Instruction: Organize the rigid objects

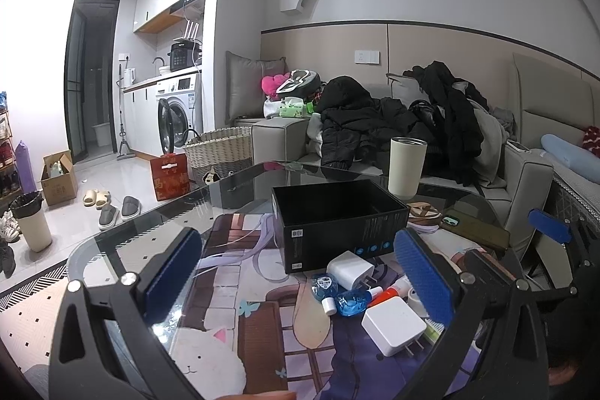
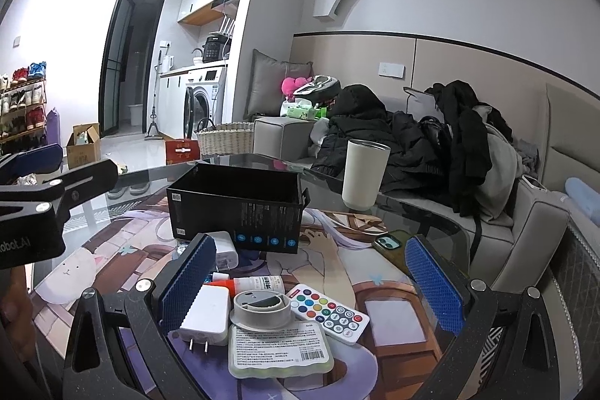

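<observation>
An open black box (image 1: 339, 216) (image 2: 238, 203) stands on the picture mat in the middle of the glass table. In front of it lies a cluster of small items: two white chargers (image 1: 393, 325) (image 1: 350, 268) (image 2: 206, 315), blue bottles (image 1: 350, 302), an orange-capped tube (image 2: 249, 284), a tape roll (image 2: 262, 306), a white remote with coloured buttons (image 2: 330, 313) and a flat labelled pack (image 2: 279, 349). My left gripper (image 1: 300, 282) is open, held above the mat left of the cluster. My right gripper (image 2: 311, 282) is open over the cluster, holding nothing.
A cream tumbler (image 1: 407, 165) (image 2: 363, 173) stands behind the box. A phone in a green case (image 2: 390, 244) lies on the table's right side. A sofa heaped with dark clothes (image 1: 393, 122) runs behind the glass table (image 1: 240, 180). Shoes and boxes sit on the floor at left.
</observation>
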